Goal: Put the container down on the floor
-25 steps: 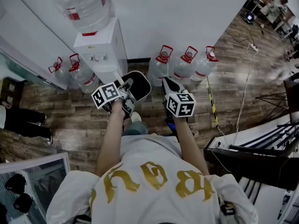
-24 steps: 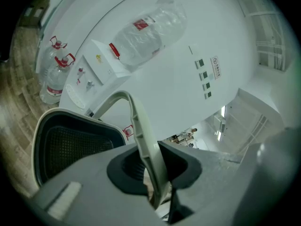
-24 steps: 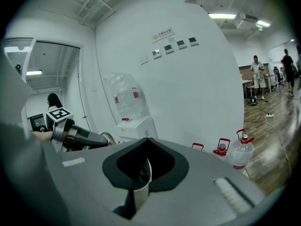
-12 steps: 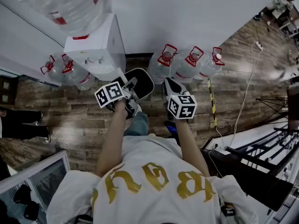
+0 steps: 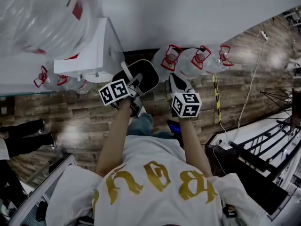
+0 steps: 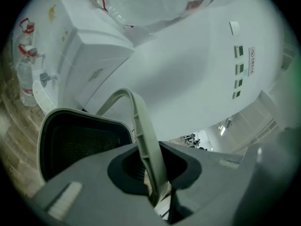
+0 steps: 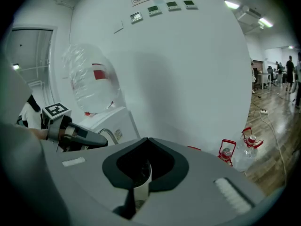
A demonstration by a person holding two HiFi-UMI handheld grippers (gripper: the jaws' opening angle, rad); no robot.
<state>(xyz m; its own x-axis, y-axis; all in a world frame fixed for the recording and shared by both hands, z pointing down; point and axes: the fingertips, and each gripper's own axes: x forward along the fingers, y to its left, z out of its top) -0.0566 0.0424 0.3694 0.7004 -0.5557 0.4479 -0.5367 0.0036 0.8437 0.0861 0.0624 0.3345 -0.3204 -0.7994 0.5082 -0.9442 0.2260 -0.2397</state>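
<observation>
The left gripper (image 6: 157, 192) has its 2 jaws clamped on the pale grey handle (image 6: 141, 126) of the black container (image 5: 143, 74). The handle arches up out of the jaws, and the container hangs from it on its side, with its dark, mesh-like inside turned toward the left gripper's camera. In the head view it is held off the wooden floor (image 5: 70, 112) in front of the person, close to the white wall (image 5: 188, 13). It shows between the white water dispenser (image 5: 94, 55) on the left and a row of 3 clear water bottles (image 5: 193, 60) with red caps on the right.

The right gripper (image 7: 140, 185) is just beside the container on its right. Its jaws are together, with a narrow pale strip in the slot between them; I cannot tell what that strip is.
</observation>
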